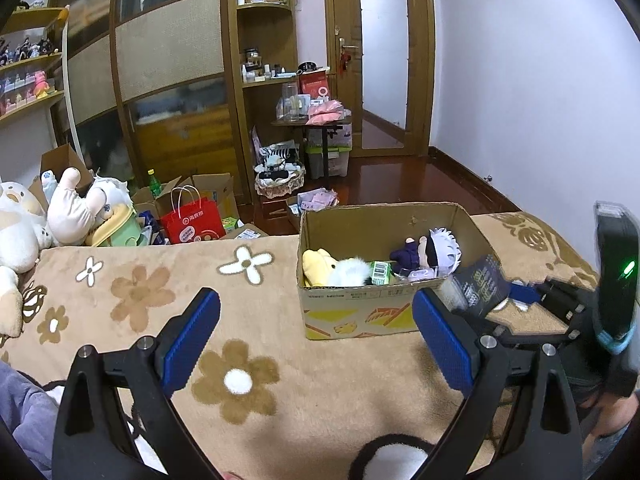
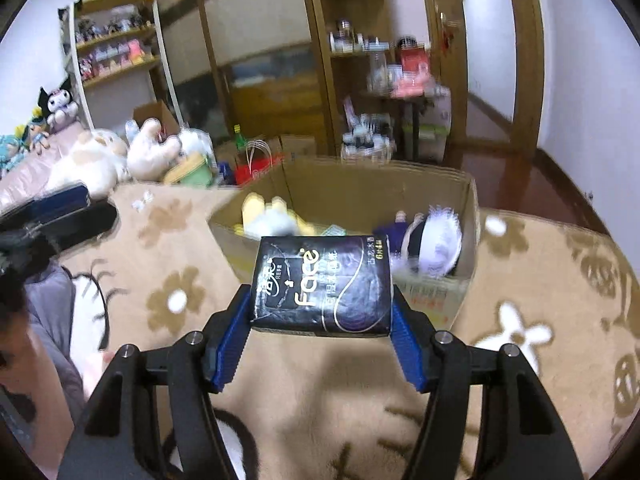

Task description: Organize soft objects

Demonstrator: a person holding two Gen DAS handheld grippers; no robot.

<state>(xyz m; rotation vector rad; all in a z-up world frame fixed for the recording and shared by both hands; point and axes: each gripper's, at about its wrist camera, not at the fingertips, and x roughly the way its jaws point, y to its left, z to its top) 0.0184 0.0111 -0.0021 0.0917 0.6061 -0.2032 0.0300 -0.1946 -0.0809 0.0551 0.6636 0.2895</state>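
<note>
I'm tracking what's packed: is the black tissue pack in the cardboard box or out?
Out. The right tool grips the tissue pack in the air, just short of the box's near wall.

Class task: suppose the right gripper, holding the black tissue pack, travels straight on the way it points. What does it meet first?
Probably the cardboard box: the tissue pack in the right gripper would likely reach its near wall or open top first; depth is unclear.

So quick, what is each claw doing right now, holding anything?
Left claw: open, holding nothing, above the blanket.
Right claw: closed on a dark pack of tissues, near the cardboard box.
</note>
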